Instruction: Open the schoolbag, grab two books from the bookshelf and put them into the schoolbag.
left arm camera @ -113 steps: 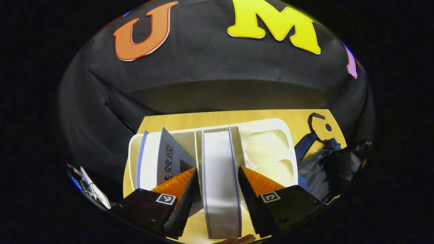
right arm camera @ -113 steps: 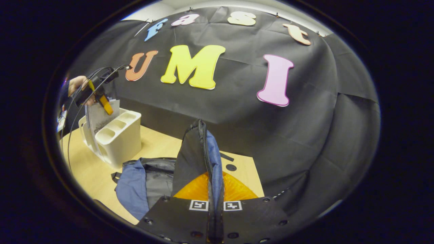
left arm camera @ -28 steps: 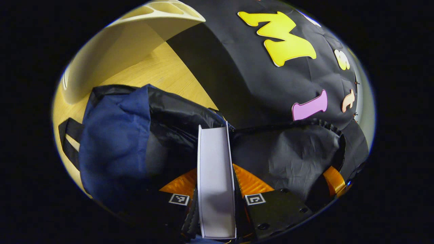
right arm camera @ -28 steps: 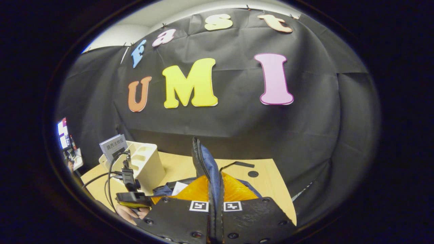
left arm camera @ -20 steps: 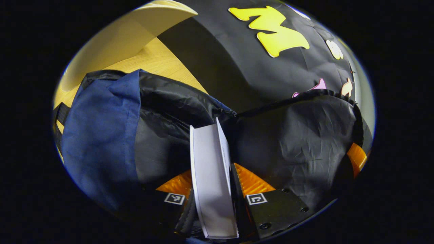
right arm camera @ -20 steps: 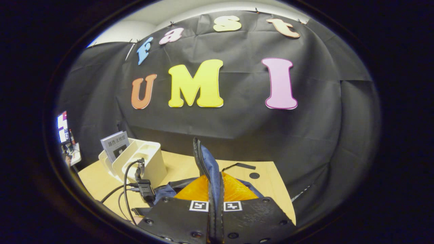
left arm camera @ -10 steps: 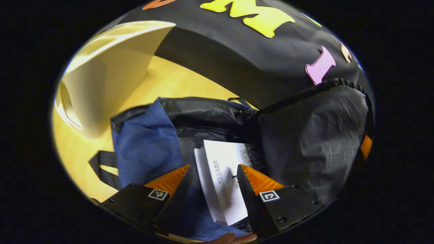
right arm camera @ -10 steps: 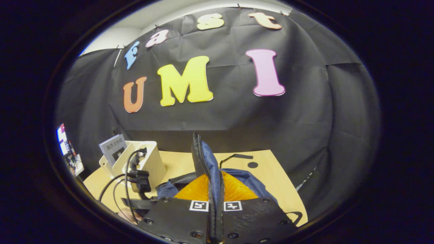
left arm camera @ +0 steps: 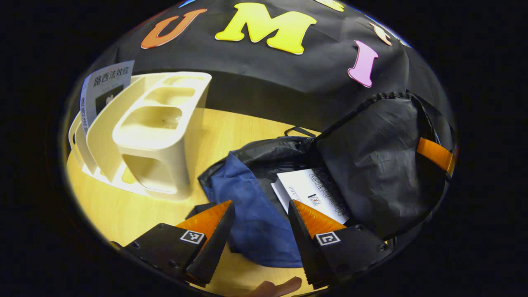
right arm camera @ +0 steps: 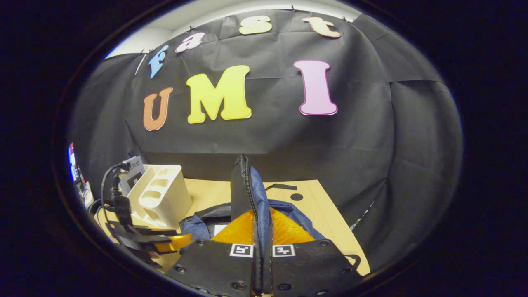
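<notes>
left gripper (left arm camera: 258, 231): the fingers stand apart with nothing between them. they hover above the blue outer cloth of the schoolbag (left arm camera: 251, 206), near the front edge of the counter (left arm camera: 123, 210). a fingertip of the person's hand (left arm camera: 276, 287) shows at the bottom edge of the left gripper view.

right gripper (right arm camera: 262, 231): the fingers are pressed together on the zippered edge of the schoolbag flap (right arm camera: 247, 194) and hold it upright above the bag body. in the left gripper view this flap (left arm camera: 375, 161) stands as a raised black lining panel at the right, with one finger of the right gripper (left arm camera: 435, 152) showing along its far side.

schoolbag: lies on the counter with its mouth open, to the right of the bookshelf. black lining is exposed inside.

first book (left arm camera: 313, 198): lies flat inside the open schoolbag, white cover up, partly under the raised flap. a corner of it (right arm camera: 219, 229) shows in the right gripper view, just left of the right gripper's fingers.

second book (left arm camera: 105, 88): stands upright in the rear slot of the bookshelf (left arm camera: 152, 136), at the left end of the counter, well apart from the schoolbag. the bookshelf is cream-coloured, with open compartments along its front side.

in the right gripper view, the left gripper (right arm camera: 165, 243) with its trailing cable (right arm camera: 108, 181) sits low at the left, between the bookshelf (right arm camera: 163, 202) and the schoolbag.
</notes>
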`<move>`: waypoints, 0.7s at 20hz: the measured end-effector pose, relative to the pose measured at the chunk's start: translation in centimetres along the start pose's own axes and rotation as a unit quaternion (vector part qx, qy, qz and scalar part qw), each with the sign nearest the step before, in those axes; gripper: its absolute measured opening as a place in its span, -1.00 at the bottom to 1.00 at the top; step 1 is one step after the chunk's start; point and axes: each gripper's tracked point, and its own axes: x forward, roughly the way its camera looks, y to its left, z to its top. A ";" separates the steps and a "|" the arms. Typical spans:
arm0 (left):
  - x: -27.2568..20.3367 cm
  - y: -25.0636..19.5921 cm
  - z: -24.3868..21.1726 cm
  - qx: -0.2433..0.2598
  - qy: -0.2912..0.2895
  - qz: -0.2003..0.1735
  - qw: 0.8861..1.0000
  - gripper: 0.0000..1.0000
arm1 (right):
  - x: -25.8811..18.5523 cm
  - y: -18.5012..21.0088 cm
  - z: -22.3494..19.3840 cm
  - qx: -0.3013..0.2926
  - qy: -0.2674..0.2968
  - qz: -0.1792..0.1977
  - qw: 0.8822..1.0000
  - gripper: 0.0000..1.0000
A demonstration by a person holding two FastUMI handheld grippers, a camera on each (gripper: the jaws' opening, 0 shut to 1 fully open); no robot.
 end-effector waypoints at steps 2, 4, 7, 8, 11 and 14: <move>-2.4 1.8 0.8 0.007 -0.021 0.013 1.000 0.65 | -0.2 0.1 0.0 0.004 -0.003 -0.001 1.000 -0.96; -4.7 4.0 1.7 0.026 -0.036 0.027 0.999 0.65 | -0.3 0.2 -0.2 0.007 -0.005 -0.003 1.000 -0.96; -8.1 6.9 3.0 0.057 -0.056 0.033 0.996 0.65 | -0.3 0.7 -0.5 0.005 -0.002 -0.004 1.000 -0.95; -9.0 8.0 3.5 0.066 -0.066 0.041 0.995 0.66 | -0.3 0.9 -0.4 0.002 -0.003 -0.004 1.000 -0.95; -11.0 9.9 4.3 0.075 -0.082 0.047 0.993 0.77 | -0.4 1.2 -0.7 0.000 -0.003 -0.007 1.000 -0.96; -12.7 12.5 5.4 0.081 -0.092 0.072 0.990 0.89 | -0.3 1.1 -0.8 -0.004 0.000 -0.016 1.000 -0.96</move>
